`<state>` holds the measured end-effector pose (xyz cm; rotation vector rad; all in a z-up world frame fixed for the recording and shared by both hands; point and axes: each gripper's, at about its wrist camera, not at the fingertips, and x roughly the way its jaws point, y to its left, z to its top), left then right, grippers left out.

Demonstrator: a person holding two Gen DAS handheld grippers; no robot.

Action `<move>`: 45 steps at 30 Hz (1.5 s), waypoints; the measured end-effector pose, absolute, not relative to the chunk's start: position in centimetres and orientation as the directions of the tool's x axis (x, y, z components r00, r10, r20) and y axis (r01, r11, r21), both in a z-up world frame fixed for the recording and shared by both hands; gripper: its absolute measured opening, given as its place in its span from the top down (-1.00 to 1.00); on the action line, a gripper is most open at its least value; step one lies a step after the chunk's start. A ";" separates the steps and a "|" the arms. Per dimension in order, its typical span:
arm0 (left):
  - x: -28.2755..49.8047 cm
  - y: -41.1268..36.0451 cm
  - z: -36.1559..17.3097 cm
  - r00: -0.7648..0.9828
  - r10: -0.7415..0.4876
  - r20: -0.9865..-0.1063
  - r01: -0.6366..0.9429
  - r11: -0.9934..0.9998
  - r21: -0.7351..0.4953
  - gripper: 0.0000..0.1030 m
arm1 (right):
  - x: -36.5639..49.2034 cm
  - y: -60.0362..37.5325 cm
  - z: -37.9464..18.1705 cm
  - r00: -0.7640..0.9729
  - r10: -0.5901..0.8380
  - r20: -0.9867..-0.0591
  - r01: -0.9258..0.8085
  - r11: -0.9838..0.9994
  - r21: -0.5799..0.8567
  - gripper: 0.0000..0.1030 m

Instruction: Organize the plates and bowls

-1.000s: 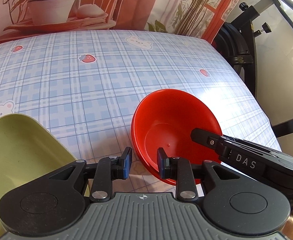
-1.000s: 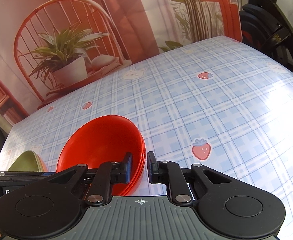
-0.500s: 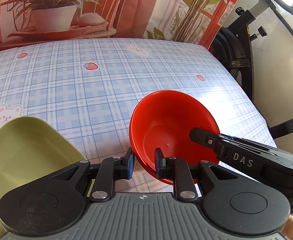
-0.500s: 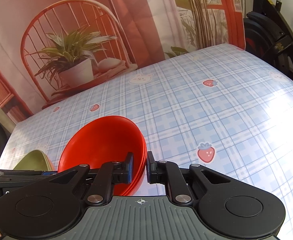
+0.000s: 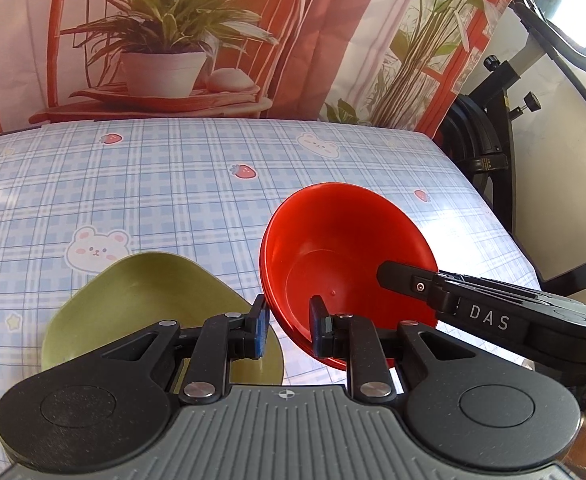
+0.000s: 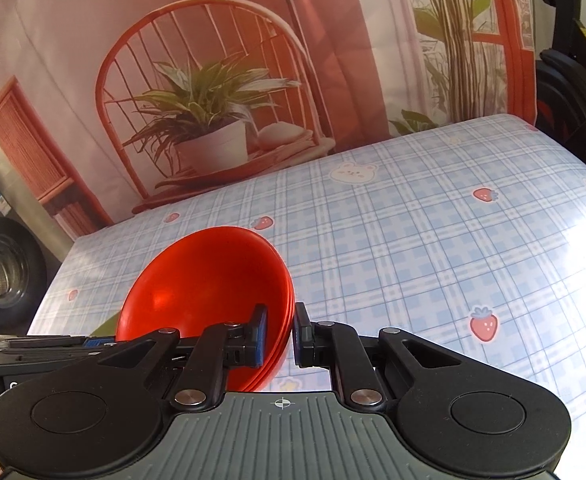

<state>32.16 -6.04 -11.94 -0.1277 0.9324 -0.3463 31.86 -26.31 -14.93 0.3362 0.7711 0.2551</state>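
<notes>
A stack of red bowls (image 5: 345, 256) is held up off the table, tilted. My left gripper (image 5: 289, 330) is shut on the near left rim of the red bowls. My right gripper (image 6: 280, 334) is shut on the right rim of the same stack (image 6: 209, 292); its finger (image 5: 413, 284) reaches into the bowl in the left wrist view. A green plate (image 5: 141, 304) lies on the checked tablecloth (image 5: 173, 184) below and to the left of the bowls. A sliver of the green plate (image 6: 107, 326) shows in the right wrist view.
A printed backdrop with a potted plant (image 5: 165, 68) hangs behind the table. An exercise bike (image 5: 493, 136) stands past the table's right edge. A round drum-like machine (image 6: 1, 272) stands off the table's left side.
Both grippers have risen with the red bowls, away from the table. The green plate now shows farther below and more toward the middle of the left wrist view.
</notes>
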 end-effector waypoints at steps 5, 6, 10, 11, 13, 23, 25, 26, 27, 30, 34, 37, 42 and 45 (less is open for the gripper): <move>31.6 -2.7 -10.0 0.587 -0.318 -0.745 0.198 0.948 -0.248 0.57 | 32.5 -22.8 -13.3 0.669 0.400 -0.626 -0.181 0.905 0.384 0.75; 31.5 -2.0 -9.5 0.598 -0.309 -0.740 0.189 0.951 -0.244 0.57 | 32.6 -22.0 -13.0 0.665 0.409 -0.624 -0.200 0.903 0.379 0.75; 31.1 0.2 -8.4 0.626 -0.281 -0.728 0.160 0.959 -0.232 0.57 | 33.1 -19.2 -12.0 0.646 0.445 -0.620 -0.260 0.892 0.369 0.74; 31.0 0.7 -8.2 0.631 -0.276 -0.725 0.153 0.960 -0.233 0.57 | 33.2 -18.7 -11.8 0.643 0.451 -0.619 -0.269 0.889 0.369 0.74; 30.8 1.9 -7.7 0.642 -0.267 -0.718 0.140 0.962 -0.233 0.57 | 33.3 -17.7 -11.6 0.636 0.462 -0.618 -0.285 0.885 0.368 0.74; 30.2 3.7 -9.4 0.628 -0.260 -0.733 0.106 0.962 -0.251 0.57 | 33.3 -15.6 -12.8 0.598 0.456 -0.659 -0.304 0.890 0.339 0.74; 30.0 3.6 -9.9 0.622 -0.264 -0.737 0.107 0.961 -0.254 0.57 | 33.3 -15.6 -13.3 0.593 0.450 -0.668 -0.294 0.893 0.340 0.75; 29.8 3.5 -10.2 0.618 -0.266 -0.740 0.109 0.961 -0.254 0.57 | 33.2 -15.7 -13.5 0.590 0.447 -0.672 -0.290 0.895 0.340 0.75; 29.7 3.5 -10.5 0.614 -0.268 -0.743 0.110 0.961 -0.255 0.57 | 33.2 -15.8 -13.7 0.587 0.444 -0.677 -0.285 0.896 0.341 0.75; 29.6 3.4 -11.3 0.602 -0.272 -0.751 0.110 0.959 -0.260 0.57 | 33.1 -15.9 -14.3 0.577 0.439 -0.689 -0.276 0.898 0.342 0.75; 29.4 3.3 -12.2 0.587 -0.271 -0.763 0.106 0.960 -0.259 0.57 | 32.9 -15.9 -14.9 0.562 0.432 -0.705 -0.267 0.902 0.339 0.75; 29.3 3.3 -12.7 0.579 -0.268 -0.770 0.104 0.961 -0.256 0.57 | 33.0 -15.8 -15.2 0.555 0.428 -0.713 -0.263 0.904 0.338 0.75; 29.2 3.3 -13.3 0.568 -0.264 -0.779 0.099 0.962 -0.254 0.57 | 33.0 -15.6 -15.5 0.548 0.423 -0.722 -0.267 0.906 0.329 0.75; 29.3 3.3 -13.5 0.562 -0.262 -0.785 0.096 0.963 -0.253 0.57 | 33.1 -15.5 -15.8 0.541 0.422 -0.728 -0.267 0.907 0.327 0.75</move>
